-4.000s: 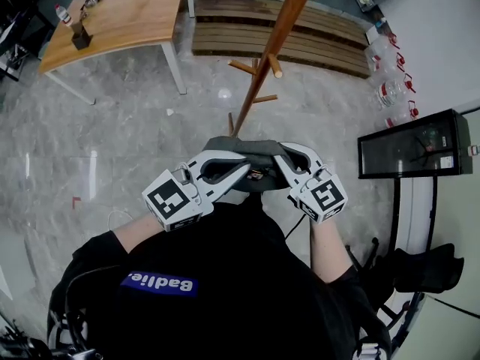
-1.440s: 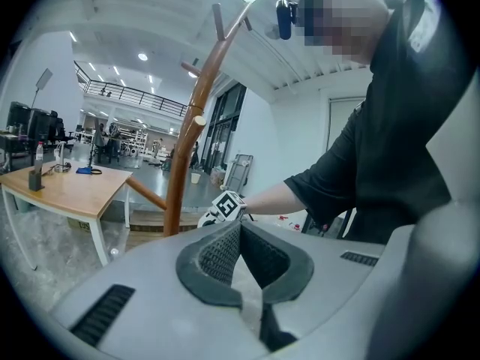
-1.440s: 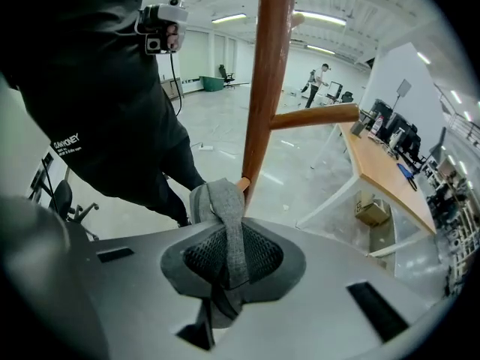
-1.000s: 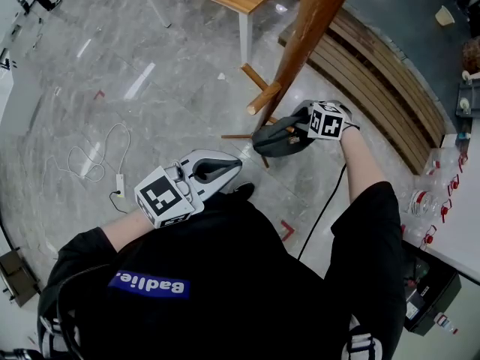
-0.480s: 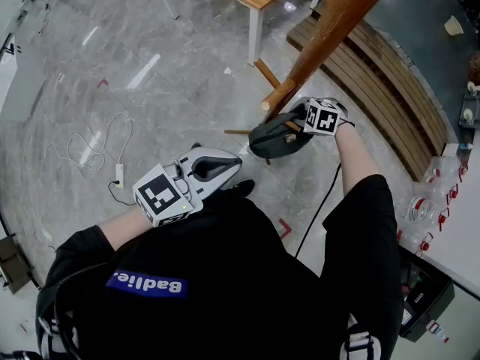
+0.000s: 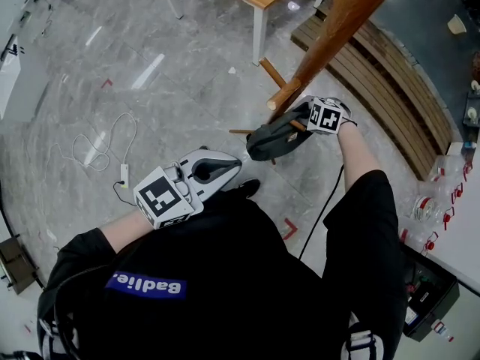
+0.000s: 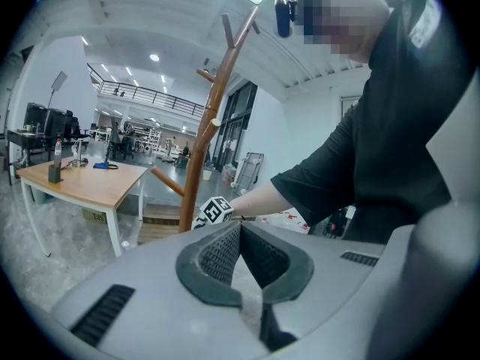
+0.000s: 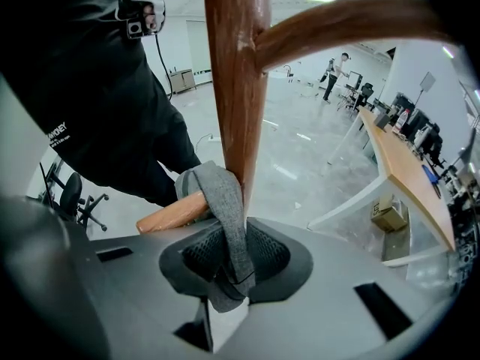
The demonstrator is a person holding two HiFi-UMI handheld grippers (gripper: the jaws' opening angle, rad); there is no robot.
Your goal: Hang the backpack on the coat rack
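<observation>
While you hold the right gripper [image 6: 303, 117] up against the coat rack [image 6: 330, 28], its jaws are clamped on the backpack's grey strap [image 8: 225, 201], which fills the gap between the pads. In the right gripper view the strap rises from the jaws and folds over a lower peg [image 8: 169, 214] right where the peg meets the pole [image 8: 236, 88], touching both. In the head view the backpack [image 6: 270, 139] hangs just below and left of that gripper, beside the peg [image 6: 283, 94]; its long axis runs from the gripper toward the lower left, the dark bulk pointing away from the pole. Whether the peg bears any of its weight cannot be told. Your left gripper [image 6: 236, 163] sits close to your body, well apart from the backpack, jaws closed together on nothing. Readable writing: white letters "Badlie" on a blue patch [image 6: 146, 285] on your black shirt, and "MONEY" on the dark sleeve [image 8: 60, 132] in the right gripper view.
</observation>
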